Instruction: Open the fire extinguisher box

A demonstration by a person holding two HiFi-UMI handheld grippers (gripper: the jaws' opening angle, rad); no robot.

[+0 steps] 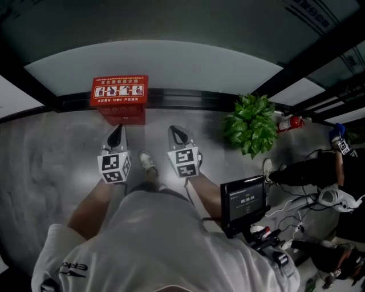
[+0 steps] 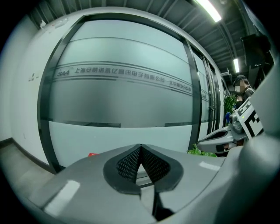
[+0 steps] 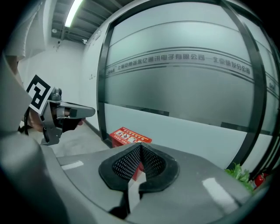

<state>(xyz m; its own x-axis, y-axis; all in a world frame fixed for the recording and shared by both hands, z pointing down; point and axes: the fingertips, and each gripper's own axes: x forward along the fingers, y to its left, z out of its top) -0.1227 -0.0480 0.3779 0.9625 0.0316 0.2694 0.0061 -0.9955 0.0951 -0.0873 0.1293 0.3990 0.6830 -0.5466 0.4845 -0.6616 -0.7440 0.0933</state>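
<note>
Both pairs of jaws were pinched together on nothing, my left gripper [image 1: 117, 132] and my right gripper [image 1: 175, 132]. The red fire extinguisher box [image 1: 120, 98] stood against the glass wall [image 1: 154, 63], just beyond the left tips and ahead-left of the right ones.

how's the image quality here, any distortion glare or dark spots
Head view: strong fisheye bend, dim, black corners, yet the red box reads clearly. Left gripper view: the frosted glass wall bows outward and a ceiling strip light burns bright. Right gripper view: same bowing, soft highlights on the right gripper.
</note>
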